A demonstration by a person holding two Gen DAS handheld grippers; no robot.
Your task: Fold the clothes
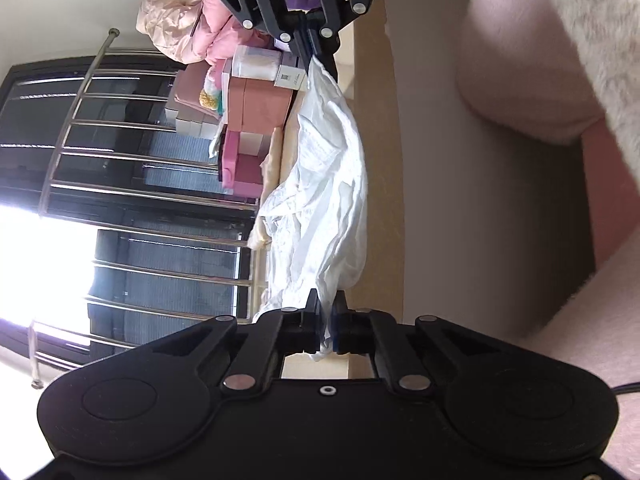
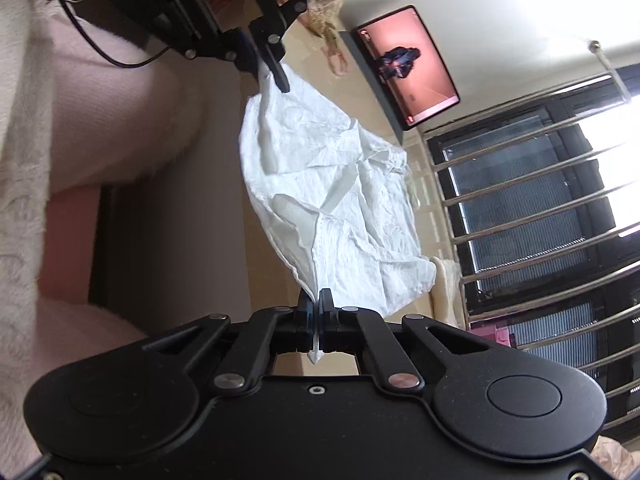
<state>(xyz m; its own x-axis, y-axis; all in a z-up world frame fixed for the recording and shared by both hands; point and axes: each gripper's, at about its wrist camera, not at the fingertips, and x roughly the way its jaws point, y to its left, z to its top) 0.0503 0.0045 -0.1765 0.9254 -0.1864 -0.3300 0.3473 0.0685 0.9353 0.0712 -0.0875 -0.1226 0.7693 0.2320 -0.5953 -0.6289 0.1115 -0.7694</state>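
A crumpled white garment point(image 1: 328, 184) hangs stretched between my two grippers, lifted partly off the beige table point(image 1: 372, 128). My left gripper point(image 1: 327, 304) is shut on one edge of it. My right gripper point(image 2: 316, 300) is shut on the opposite edge of the white garment point(image 2: 328, 184). Each gripper shows in the other's view at the top, pinching the cloth: the right gripper point(image 1: 310, 54) and the left gripper point(image 2: 272, 68). Both views are rotated sideways.
A pile of pink and peach clothes point(image 1: 188, 20) and pink and white boxes point(image 1: 256, 92) sit at the table's far end. A barred window point(image 2: 540, 208) is beyond. A tablet screen point(image 2: 408, 68) stands on the table. The person's pink fuzzy sleeve point(image 1: 528, 64) is close.
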